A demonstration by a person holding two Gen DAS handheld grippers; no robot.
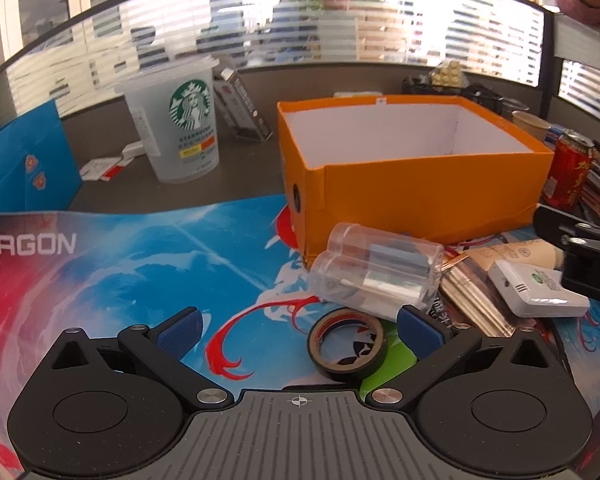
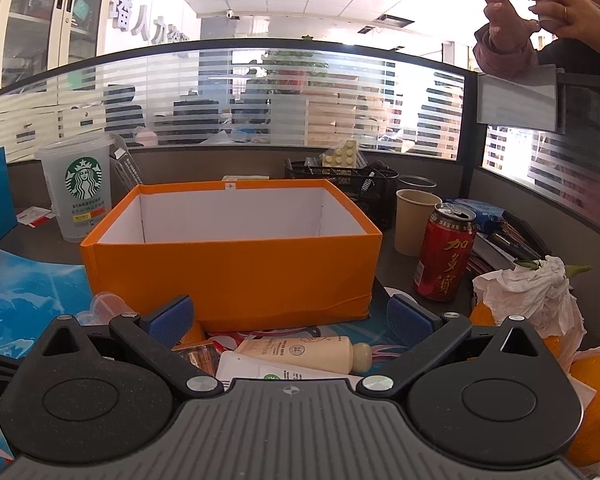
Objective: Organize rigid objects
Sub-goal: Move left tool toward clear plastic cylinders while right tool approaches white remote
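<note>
Office partitions with striped frosted glass close off the back of the counter [image 1: 240,184], which carries a printed desk mat [image 1: 100,264] lettered "AGON".

An orange box [image 1: 420,184] with a white interior stands open and empty at frame centre in both views. The loose items lie along its near wall.

Left gripper [image 1: 298,328]: jaws fully open, nothing between the pads. A black tape roll [image 1: 346,344] lies flat on the mat just right of the jaw centreline, closest to the gripper. Beyond it lies a clear plastic tube container [image 1: 376,276], long axis running lower left to upper right, touching the box's corner region.

Right gripper [image 2: 290,318]: jaws fully open, gripping nothing. A cream squeeze tube [image 2: 304,354] lies between and just below the pads, long axis left to right, cap toward frame right; its print is too small to read. A white rectangular device [image 1: 536,290] lies beside it.

Judgement: the left gripper is nearer the tape roll, the right nearer the squeeze tube.

Readable markings: "STARBUCKS" on the translucent cup [image 2: 80,188], upper left; Chinese characters on the red drink can [image 2: 446,252].
</note>
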